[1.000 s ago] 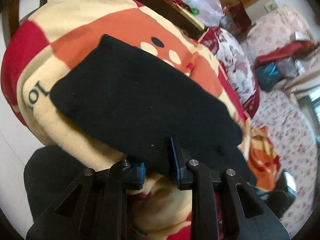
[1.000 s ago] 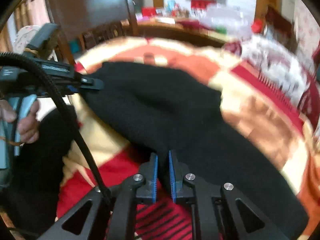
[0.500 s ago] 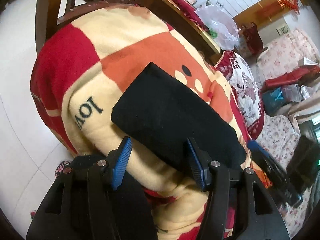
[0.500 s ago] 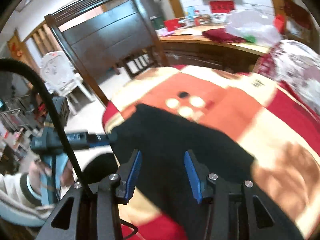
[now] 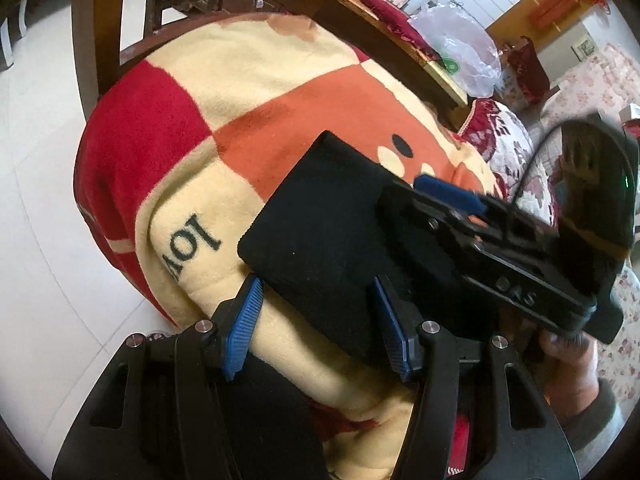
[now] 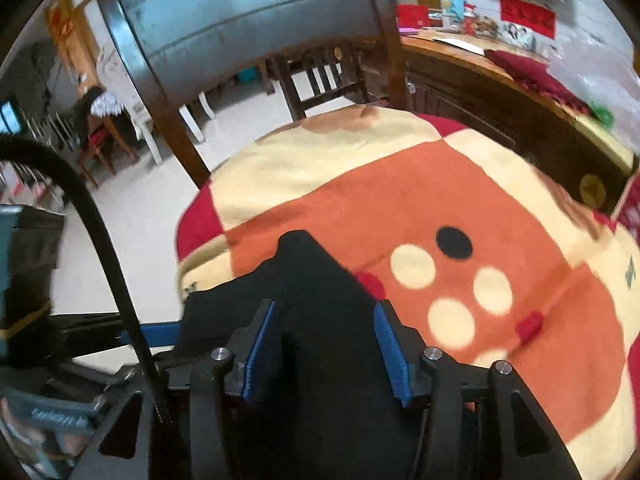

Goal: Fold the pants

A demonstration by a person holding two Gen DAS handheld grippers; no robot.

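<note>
Black pants (image 5: pixel 320 216) lie folded flat, a compact rectangle.

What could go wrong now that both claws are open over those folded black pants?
The folded black pants lie near the rounded edge of the blanket, so a nudge might slide them off. The right claw hangs low over them and could snag the fold. The left claw is close; the two could bump.

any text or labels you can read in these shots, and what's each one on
"LOV", upside down and partly cut off by a fold: dark letters on the cream patch of the fleece blanket.
Embossed mark on the right gripper body near its edge: too blurred to read.
Red wall decorations and photos: no readable characters.
Black folded pants: no label visible.
</note>
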